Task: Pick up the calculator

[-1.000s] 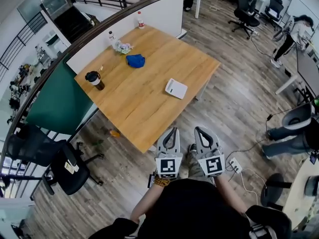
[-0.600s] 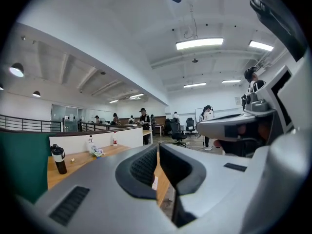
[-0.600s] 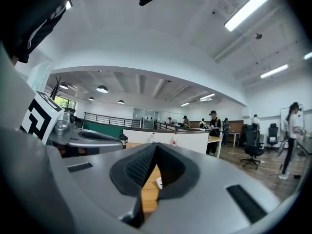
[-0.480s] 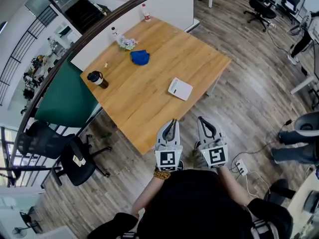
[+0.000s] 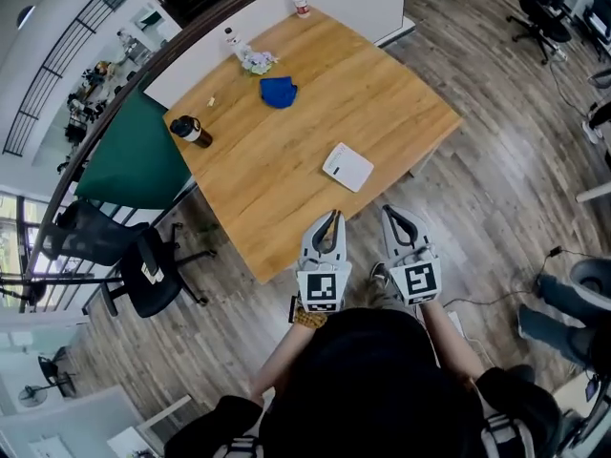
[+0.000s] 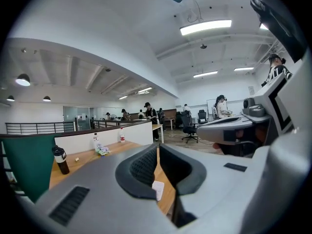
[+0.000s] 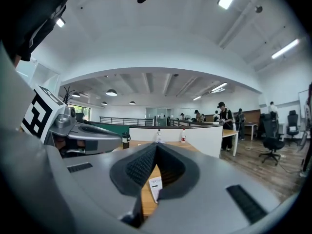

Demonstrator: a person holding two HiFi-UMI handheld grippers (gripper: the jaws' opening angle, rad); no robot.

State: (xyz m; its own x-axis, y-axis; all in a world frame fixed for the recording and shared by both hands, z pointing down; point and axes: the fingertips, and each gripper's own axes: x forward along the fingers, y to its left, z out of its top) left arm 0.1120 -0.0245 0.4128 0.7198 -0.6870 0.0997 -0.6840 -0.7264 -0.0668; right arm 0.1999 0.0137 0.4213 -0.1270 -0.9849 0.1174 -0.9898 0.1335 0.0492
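Calculator (image 5: 347, 167): one, on table (image 5: 410, 113); one cup (image 5: 191, 130); one blue cloth (image 5: 279, 92).

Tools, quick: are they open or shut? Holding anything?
Left tool: shut, holding nothing.
Right tool: shut, holding nothing.

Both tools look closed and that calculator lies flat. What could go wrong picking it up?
The calculator lies flat, so a tool may slide it across the table. It sits near the edge; a nudge could push it off. The left tool and right tool are shut and must open first.
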